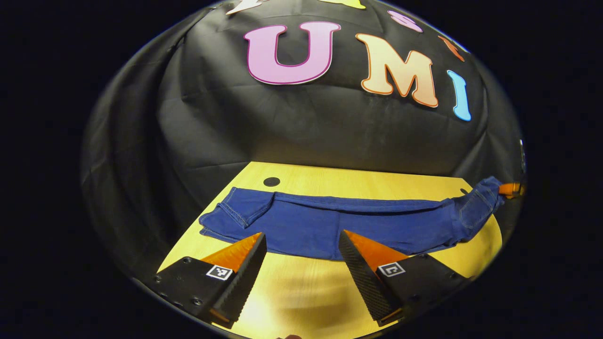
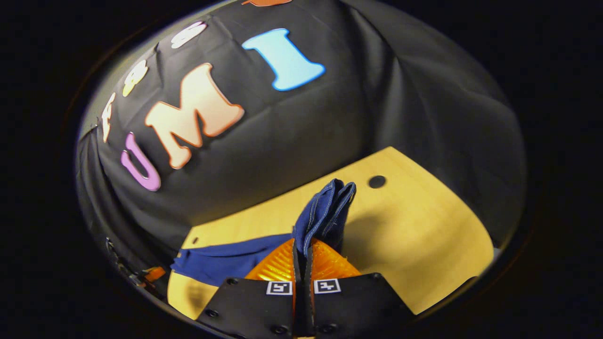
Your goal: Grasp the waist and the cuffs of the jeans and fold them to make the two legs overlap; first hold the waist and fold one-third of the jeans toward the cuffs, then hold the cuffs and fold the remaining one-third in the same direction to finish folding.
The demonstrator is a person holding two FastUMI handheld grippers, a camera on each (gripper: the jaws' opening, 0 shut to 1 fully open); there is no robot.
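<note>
Left gripper view: the jeans lie lengthwise across the table, left to right, far end cut off at the rim. The left gripper hovers just short of them, fingers spread wide, holding nothing.

Right gripper view: the right gripper is clamped on bunched denim sticking upward; waist or cuff, can't tell

In the left gripper view, the far end of the jeans is cut off at the edge. In the right gripper view, the pinched denim is partly hidden between the right tongs.
</note>
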